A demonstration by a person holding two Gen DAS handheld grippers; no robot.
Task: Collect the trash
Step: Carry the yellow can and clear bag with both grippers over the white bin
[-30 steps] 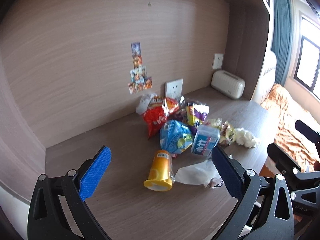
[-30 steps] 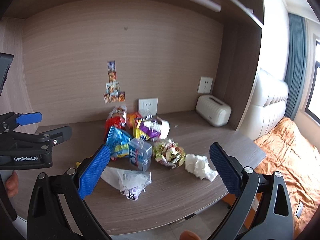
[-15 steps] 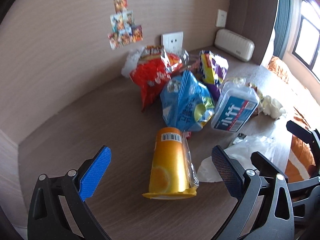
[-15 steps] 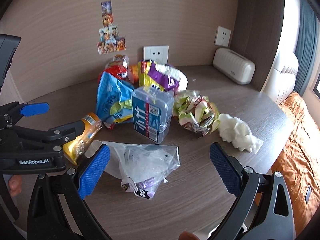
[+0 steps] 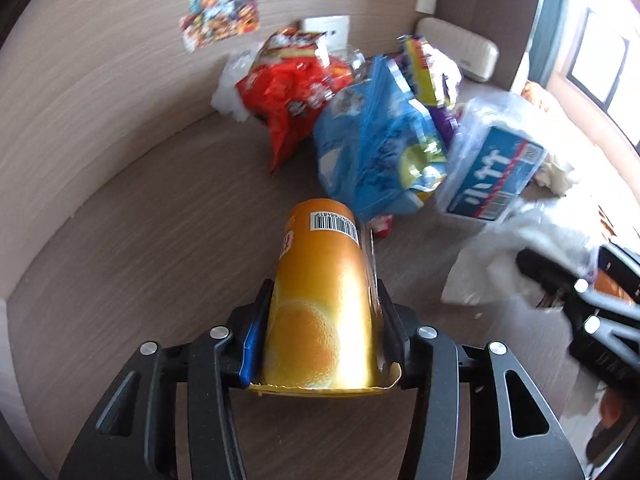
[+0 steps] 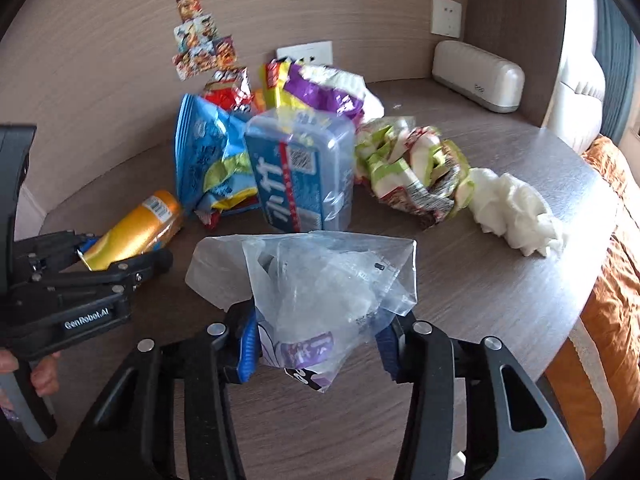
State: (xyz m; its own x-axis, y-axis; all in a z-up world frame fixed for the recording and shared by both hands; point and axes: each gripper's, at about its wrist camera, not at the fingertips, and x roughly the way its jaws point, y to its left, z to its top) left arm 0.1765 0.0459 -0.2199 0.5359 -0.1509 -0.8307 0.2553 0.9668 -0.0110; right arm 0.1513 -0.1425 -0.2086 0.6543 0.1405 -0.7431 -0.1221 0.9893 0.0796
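Note:
My left gripper [image 5: 320, 332] is shut on an orange cup [image 5: 320, 304] that lies on its side on the wooden desk [image 5: 140, 240]; the cup also shows in the right wrist view [image 6: 132, 232]. My right gripper [image 6: 316, 344] is shut on a clear plastic bag [image 6: 320, 292] with a purple label. Behind them lies a pile of trash: a blue snack bag [image 5: 372, 152], a red snack bag [image 5: 288, 92], a clear box with a blue label [image 6: 300, 176], a green-white wrapper [image 6: 412, 172] and crumpled white tissue [image 6: 512, 212].
A white oblong device [image 6: 476, 76] stands at the back right by the wall. Wall sockets [image 6: 308, 52] and stickers [image 6: 200, 40] are on the back panel. The desk's right edge drops to an orange bed [image 6: 600, 340].
Both grippers moved forward and down to the desk and closed: the left on the orange cup, the right on the clear plastic bag.

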